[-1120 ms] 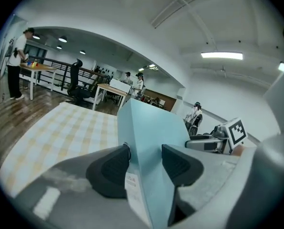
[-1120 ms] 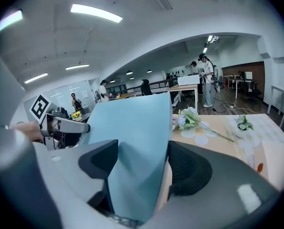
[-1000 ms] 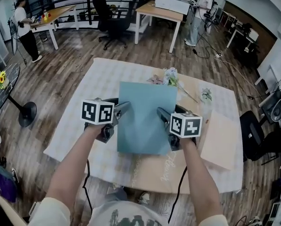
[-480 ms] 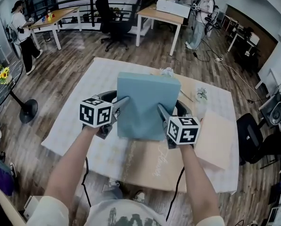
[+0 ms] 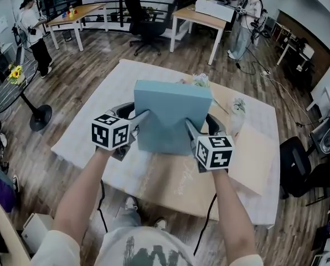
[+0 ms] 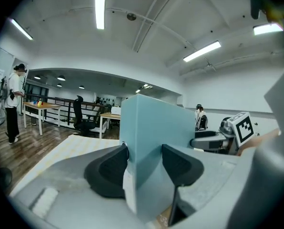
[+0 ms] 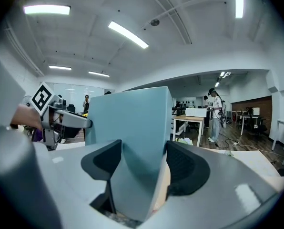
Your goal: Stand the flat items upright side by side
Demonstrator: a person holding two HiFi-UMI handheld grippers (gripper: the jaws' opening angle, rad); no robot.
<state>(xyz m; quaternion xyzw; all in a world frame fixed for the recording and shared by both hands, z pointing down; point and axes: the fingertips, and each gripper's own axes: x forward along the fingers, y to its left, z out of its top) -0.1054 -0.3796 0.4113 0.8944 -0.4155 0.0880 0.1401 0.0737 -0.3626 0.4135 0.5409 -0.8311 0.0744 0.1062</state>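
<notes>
The box (image 5: 168,115), pinched at 9 o'clock by the left gripper (image 5: 138,121) and at 3 by the right gripper (image 5: 191,131), jaws just closing further, can be dropped if tilted unevenly.

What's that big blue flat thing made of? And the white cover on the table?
The blue box looks like cardboard or paper-covered board: dull, even colour, no shine, crisp straight edges. It could be stiff plastic; I can't be sure. The white cover looks like cloth or soft vinyl: it droops at its edges and has a faint grid pattern.
</notes>
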